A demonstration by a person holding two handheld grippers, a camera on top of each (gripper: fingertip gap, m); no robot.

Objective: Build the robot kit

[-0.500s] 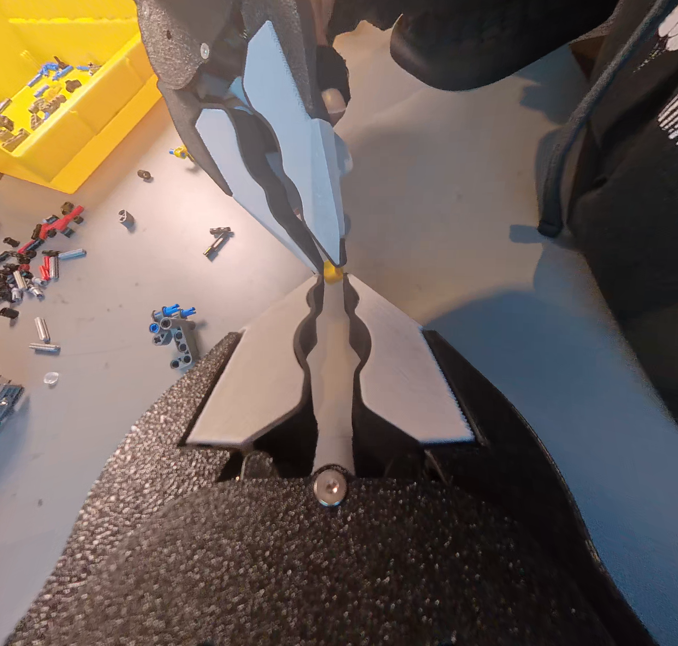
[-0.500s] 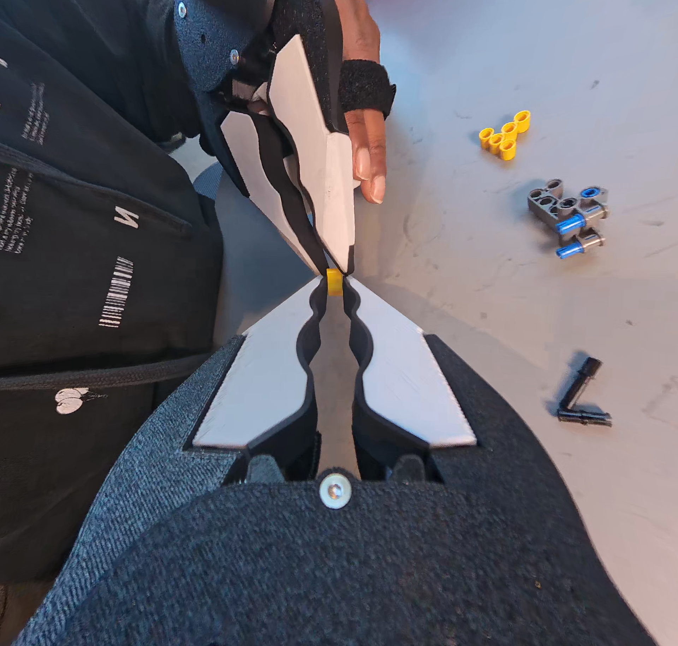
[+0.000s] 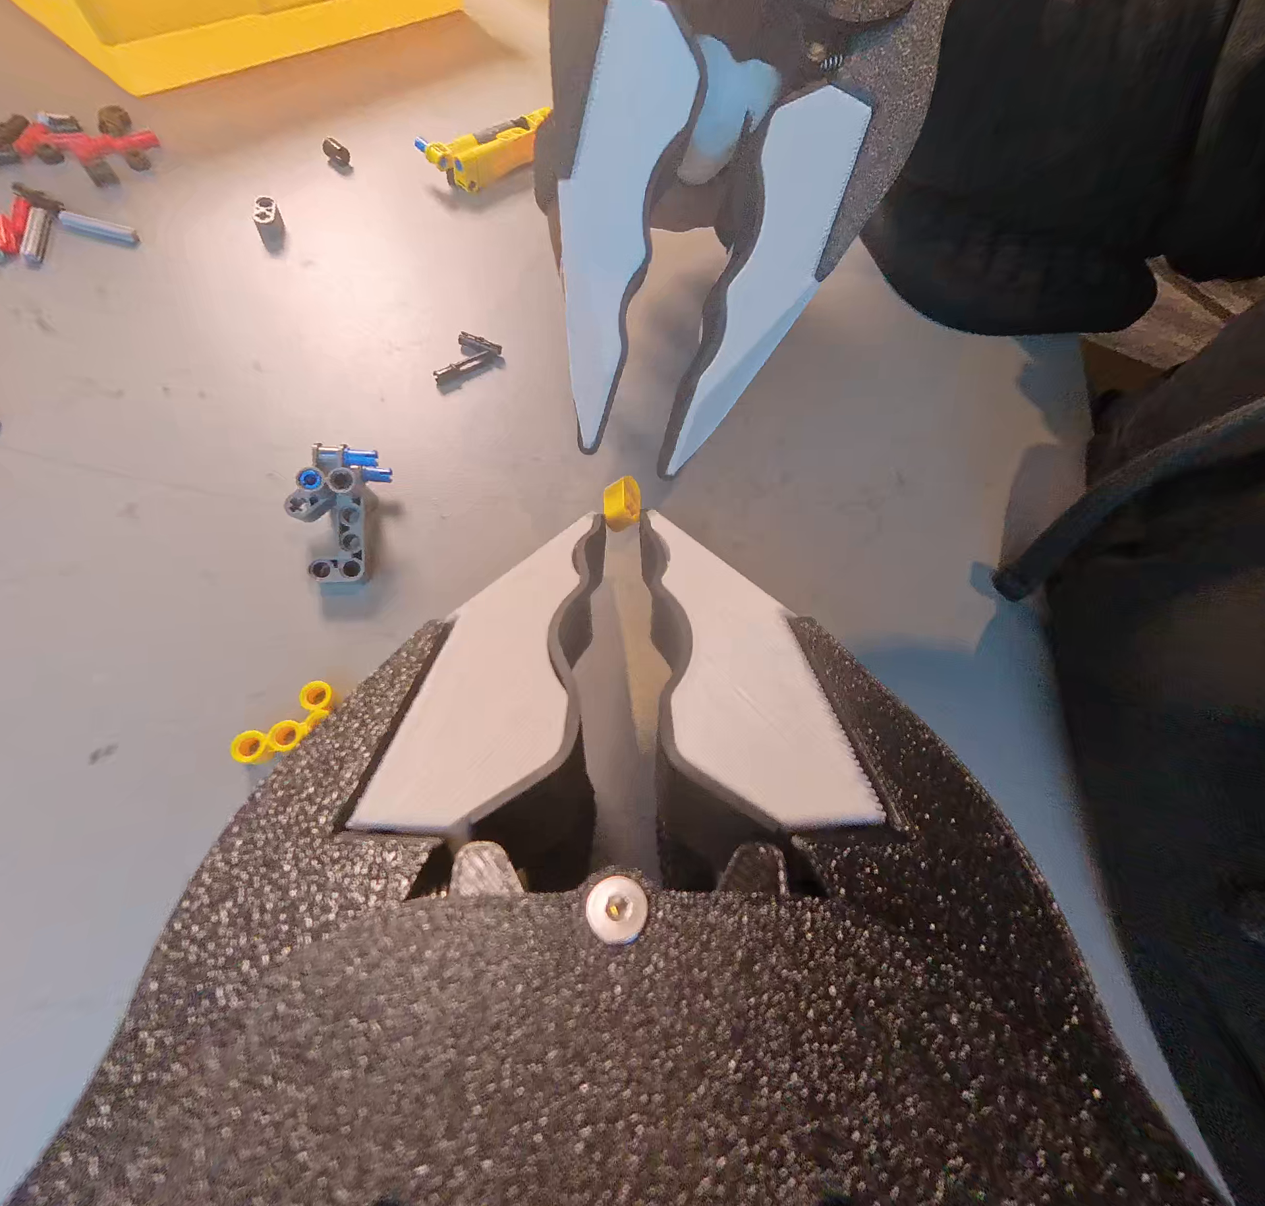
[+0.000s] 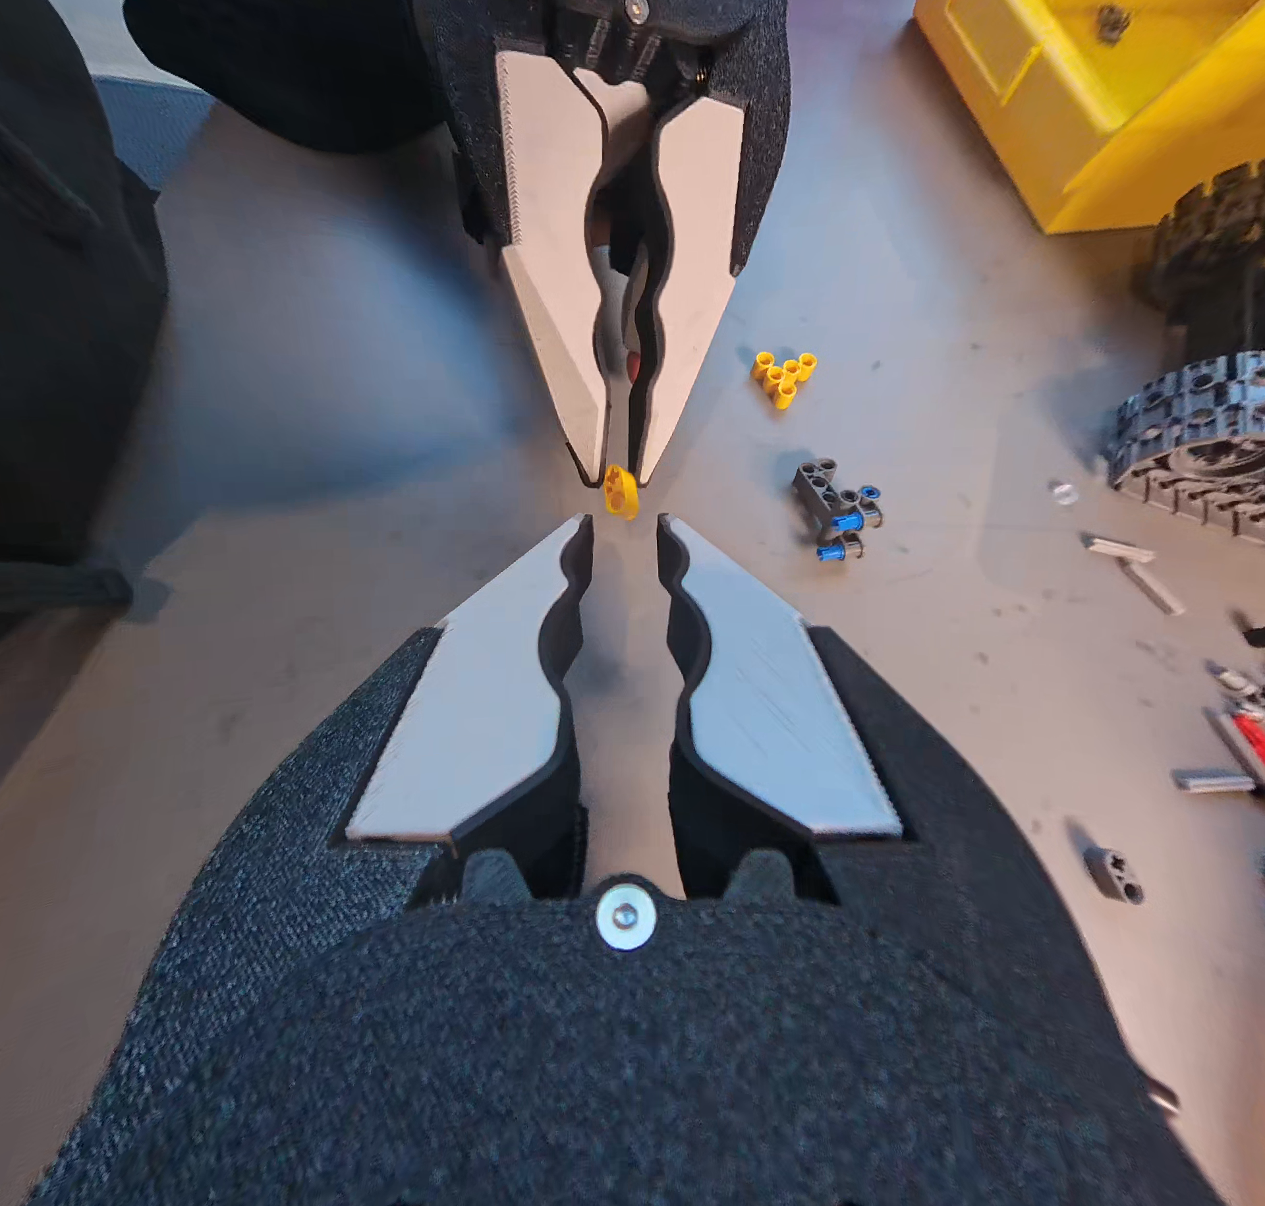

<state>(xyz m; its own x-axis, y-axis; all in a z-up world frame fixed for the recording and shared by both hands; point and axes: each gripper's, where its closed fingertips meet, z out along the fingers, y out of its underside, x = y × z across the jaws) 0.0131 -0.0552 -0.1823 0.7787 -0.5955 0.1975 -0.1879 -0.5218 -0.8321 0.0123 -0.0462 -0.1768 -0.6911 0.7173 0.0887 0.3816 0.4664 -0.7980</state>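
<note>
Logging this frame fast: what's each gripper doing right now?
Left gripper: shut on the yellow piece, pinched at the tips.
Right gripper: open, holding nothing, tips just short of the yellow piece.

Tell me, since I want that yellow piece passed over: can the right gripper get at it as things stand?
Probably yes. The right gripper is open, and the small yellow piece, pinched in the left gripper, sticks out just beyond the right jaws with nothing between. Its far end is covered by the left jaws.

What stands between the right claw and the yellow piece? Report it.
Nothing visible. The open right claw faces the yellow piece, which is pinched at the tips of the left claw; only a bare gap separates them.
</note>
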